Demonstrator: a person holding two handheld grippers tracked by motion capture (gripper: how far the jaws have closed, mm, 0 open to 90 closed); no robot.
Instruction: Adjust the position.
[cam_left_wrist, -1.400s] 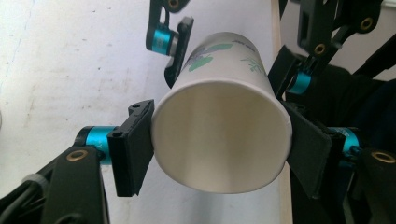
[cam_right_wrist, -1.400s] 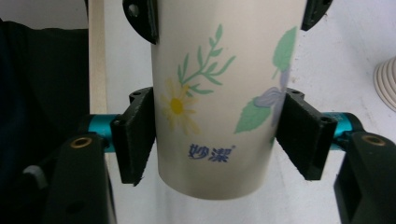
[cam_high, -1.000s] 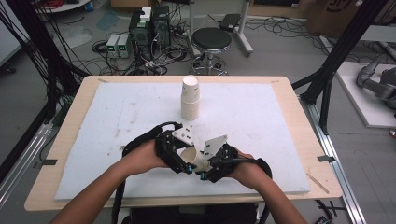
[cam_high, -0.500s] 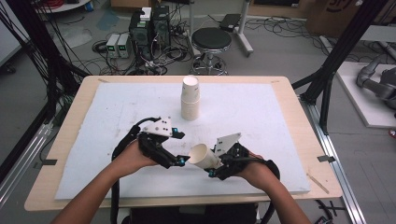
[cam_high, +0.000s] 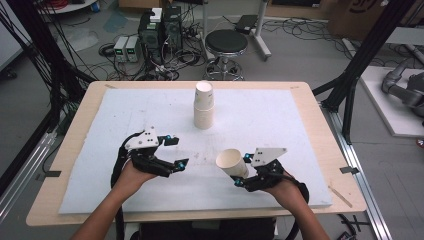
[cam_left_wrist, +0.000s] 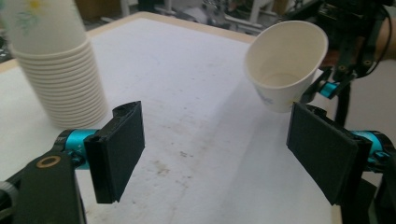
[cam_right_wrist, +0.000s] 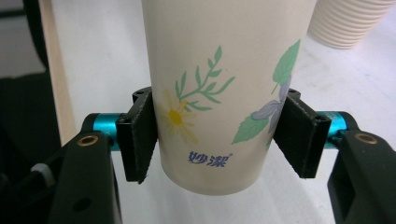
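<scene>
A single paper cup (cam_high: 231, 161) with a flower print (cam_right_wrist: 219, 93) hangs tilted above the front right of the white board, its mouth turned up and to the left. My right gripper (cam_high: 241, 171) is shut on it, one pad on each side of its lower part (cam_right_wrist: 215, 135). My left gripper (cam_high: 176, 151) hovers at the front left, apart from the cup. Its jaws have just been opening and stand open with nothing between them (cam_left_wrist: 219, 158). From there the held cup (cam_left_wrist: 285, 65) shows ahead to the right. An upside-down stack of cups (cam_high: 204, 107) stands at the back centre.
The white board (cam_high: 280, 115) covers most of the wooden table (cam_high: 85, 125). The cup stack (cam_left_wrist: 56, 70) stands close on the left gripper's far left. Behind the table on the floor are a round stool (cam_high: 226, 42), electronics boxes (cam_high: 160, 25) and cables. Black frame posts (cam_high: 360, 65) flank the table.
Both grippers were together at the cup near the front centre. The left one has let go, opened and moved left; the right one has carried the cup to the right.
</scene>
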